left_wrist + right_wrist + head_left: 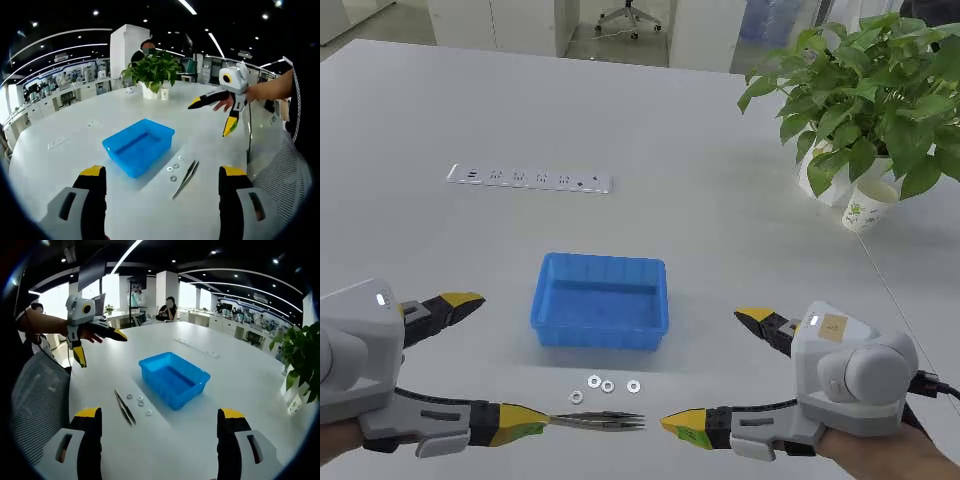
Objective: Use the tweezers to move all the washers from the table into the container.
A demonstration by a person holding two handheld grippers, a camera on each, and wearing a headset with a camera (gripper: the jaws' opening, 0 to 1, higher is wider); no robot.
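Observation:
A blue container [601,300] stands empty in the middle of the white table. Several small washers [607,386] lie in a loose cluster just in front of it, on the table. Metal tweezers [606,421] lie flat nearer to me, beside the washers, between the two grippers. My left gripper [505,360] hovers at the left, jaws wide open, holding nothing. My right gripper [708,368] mirrors it at the right, also wide open. The left gripper view shows the container [139,145], washers [173,178] and tweezers [185,179]. The right gripper view shows the container [174,377], washers [140,401] and tweezers [125,409].
A leafy plant in a white pot [868,110] stands at the far right of the table. A white power strip [529,179] lies behind the container. The table's right edge [910,310] runs close to my right hand. A mesh chair back [35,405] is near the table edge.

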